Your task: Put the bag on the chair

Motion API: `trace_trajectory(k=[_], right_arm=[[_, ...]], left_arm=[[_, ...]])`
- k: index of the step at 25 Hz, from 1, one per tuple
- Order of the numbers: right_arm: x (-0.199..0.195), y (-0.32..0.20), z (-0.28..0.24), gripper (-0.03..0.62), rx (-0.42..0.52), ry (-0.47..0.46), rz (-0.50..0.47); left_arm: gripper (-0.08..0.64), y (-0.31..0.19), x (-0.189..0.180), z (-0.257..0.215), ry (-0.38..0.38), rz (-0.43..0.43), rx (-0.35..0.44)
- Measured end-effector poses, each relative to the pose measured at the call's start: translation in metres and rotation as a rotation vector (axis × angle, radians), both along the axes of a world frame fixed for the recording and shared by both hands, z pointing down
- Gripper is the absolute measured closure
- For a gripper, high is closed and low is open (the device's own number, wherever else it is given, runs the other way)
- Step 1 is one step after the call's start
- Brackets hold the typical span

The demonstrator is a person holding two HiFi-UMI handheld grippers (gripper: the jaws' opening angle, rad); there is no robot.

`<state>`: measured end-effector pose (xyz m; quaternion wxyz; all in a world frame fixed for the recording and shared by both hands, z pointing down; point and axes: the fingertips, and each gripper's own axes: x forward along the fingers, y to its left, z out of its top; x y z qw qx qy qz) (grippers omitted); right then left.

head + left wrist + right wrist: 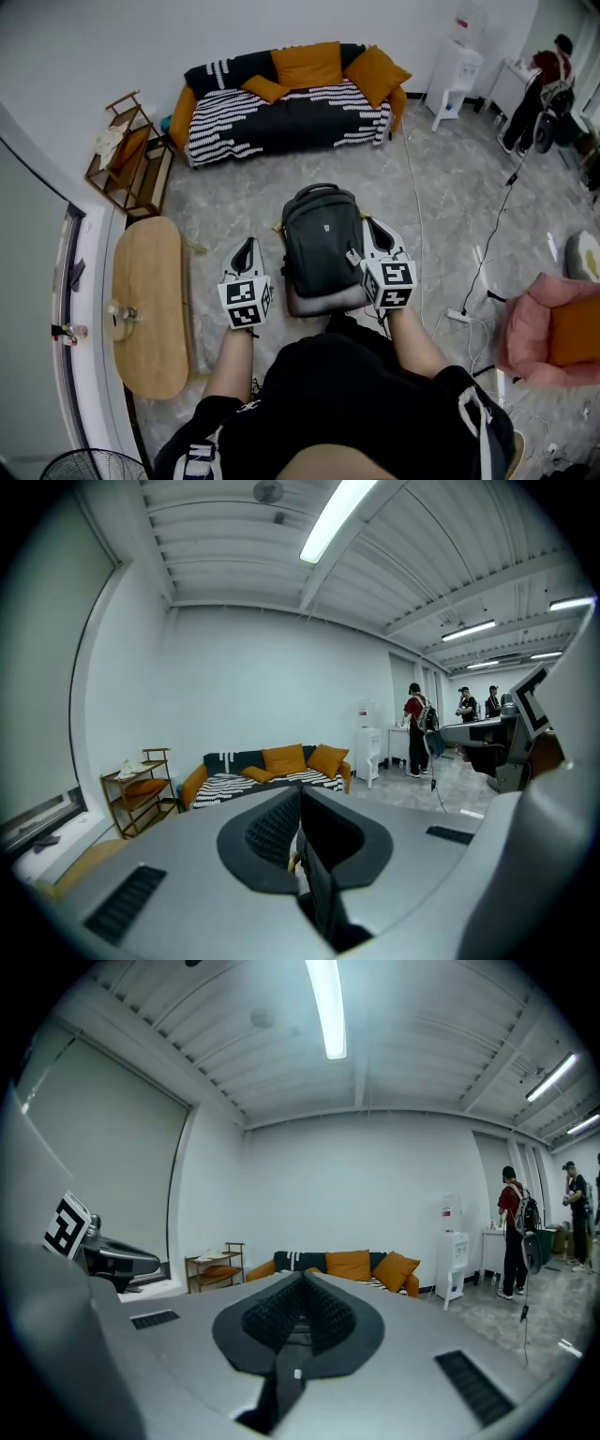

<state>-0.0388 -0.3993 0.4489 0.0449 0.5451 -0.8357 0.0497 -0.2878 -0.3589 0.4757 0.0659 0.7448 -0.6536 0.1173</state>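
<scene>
Judging from the head view, the bag (322,234) already lies flat on the chair (323,302), with only the seat's near edge showing beneath it, so the step in hand looks like checking the placement and backing away cleanly. The left gripper (247,244) hangs apart from the bag on its left. The right gripper (373,225) sits close against the bag's right side, though contact cannot be confirmed. That one should draw straight back toward the person rather than sweep sideways, so that no strap or buckle catches and tips the load. Whether the bag's far end overhangs the seat is hidden, and a gentle nudge toward the near edge would settle it. Room is generous ahead toward the sofa (281,112), tighter on the left where the low wooden counter (150,309) runs alongside, and a cable (487,253) trails over the floor on the right near a pink armchair (553,328). Looking along the left gripper view, the jaws are closed together with nothing between them, aimed at open floor. The right gripper view shows the same, jaws closed and empty, with a clear stretch before them.
</scene>
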Motion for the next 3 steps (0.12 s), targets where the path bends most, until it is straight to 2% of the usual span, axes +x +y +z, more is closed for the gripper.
trace_trajectory(k=[3], right_arm=[[-0.0017,-0.0044,0.0024,0.578,-0.004,0.009,0.007]], left_arm=[[0.535,-0.0019,-0.0048,0.0036,-0.001,-0.009,-0.02]])
